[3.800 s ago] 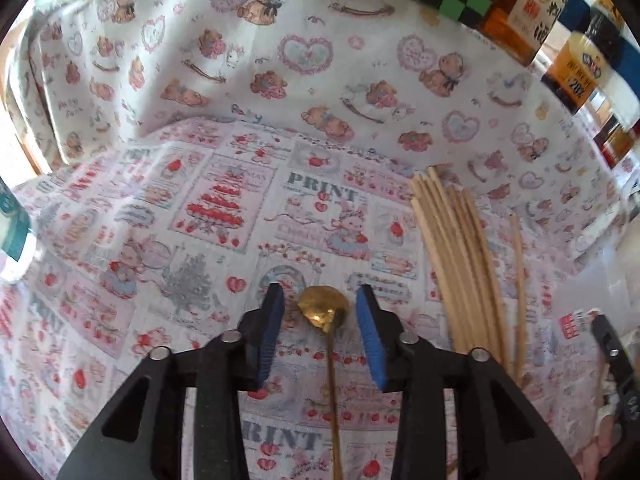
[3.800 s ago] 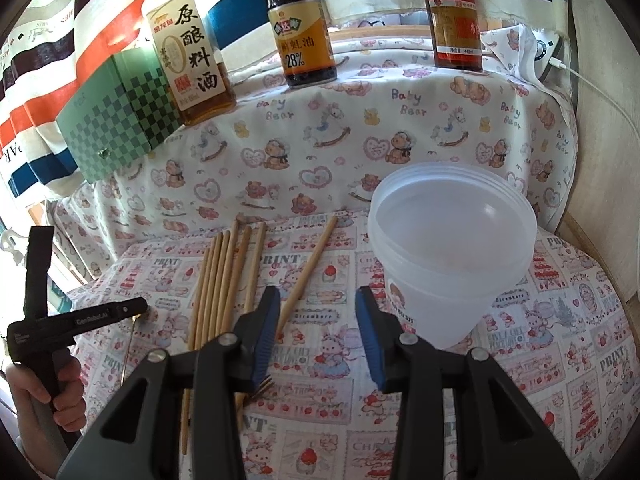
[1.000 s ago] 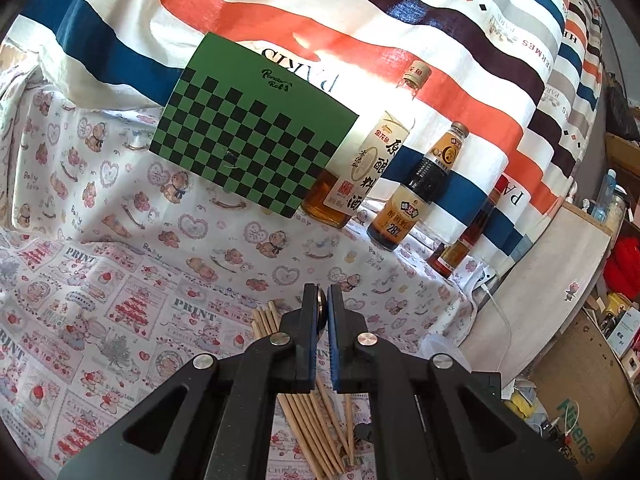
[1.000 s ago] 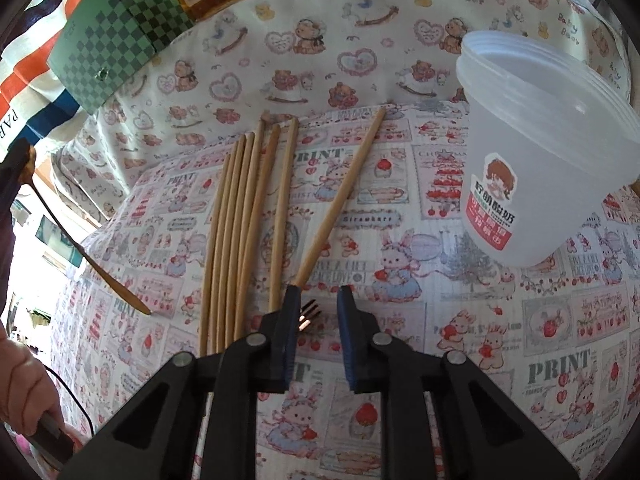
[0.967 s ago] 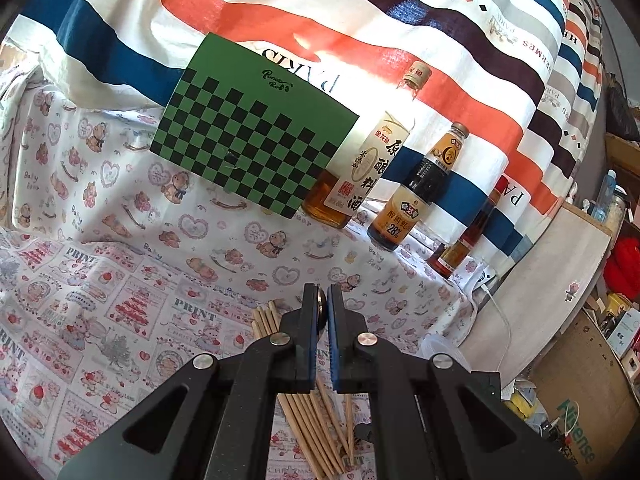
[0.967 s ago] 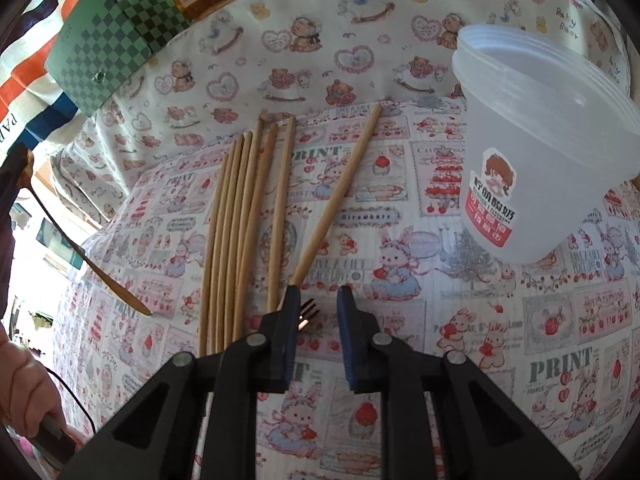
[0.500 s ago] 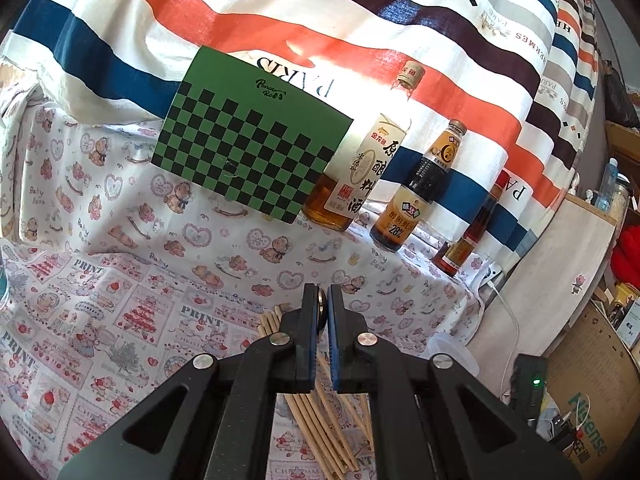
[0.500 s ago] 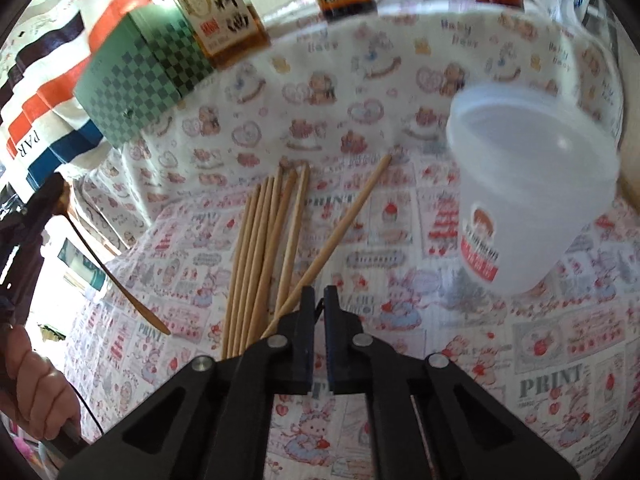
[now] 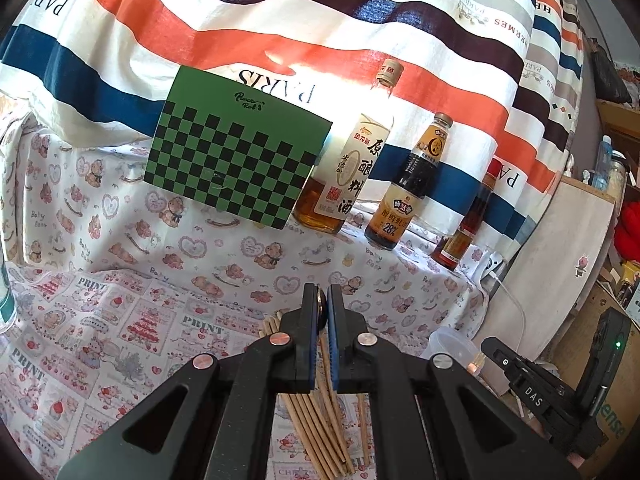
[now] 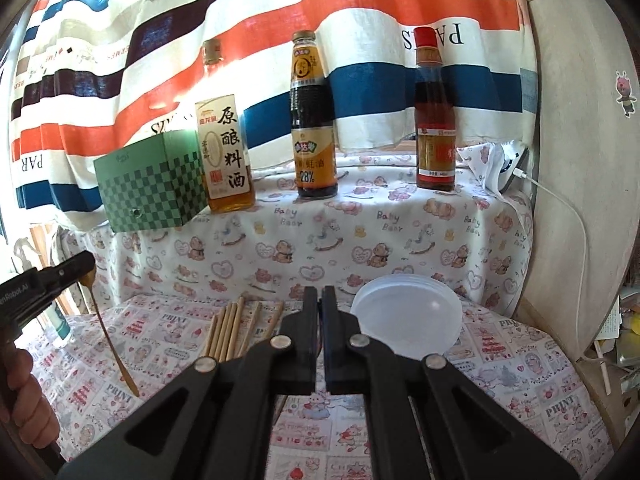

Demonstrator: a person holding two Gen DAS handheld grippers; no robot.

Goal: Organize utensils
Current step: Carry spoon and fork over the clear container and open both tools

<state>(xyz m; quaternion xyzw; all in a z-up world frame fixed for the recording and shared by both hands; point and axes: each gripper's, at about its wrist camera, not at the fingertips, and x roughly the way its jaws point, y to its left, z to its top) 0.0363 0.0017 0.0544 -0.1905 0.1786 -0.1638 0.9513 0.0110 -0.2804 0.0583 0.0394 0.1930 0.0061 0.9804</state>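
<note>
My left gripper [image 9: 322, 304] is shut on the bowl of a gold spoon [image 9: 320, 306] and holds it above the table. In the right wrist view the left gripper [image 10: 86, 268] is at the far left with the spoon [image 10: 112, 340] hanging handle down. My right gripper [image 10: 319, 300] is shut on a gold fork and lifted; the fork is almost hidden between the jaws. Several wooden chopsticks [image 10: 230, 330] lie on the patterned cloth, also in the left wrist view [image 9: 320, 432]. A clear plastic tub [image 10: 406, 316] stands right of them, also in the left wrist view [image 9: 452, 346].
On a raised shelf behind stand a green checkered box [image 10: 152, 184], a cooking wine bottle [image 10: 224, 152], a dark sauce bottle [image 10: 312, 132] and a red-capped bottle [image 10: 434, 120]. A striped curtain [image 10: 280, 20] hangs behind. A white cable [image 10: 568, 216] runs at the right.
My right gripper closed on the fork a second ago and has lifted it off the cloth, tilting up. My left gripper holds the spoon raised, shifted slightly.
</note>
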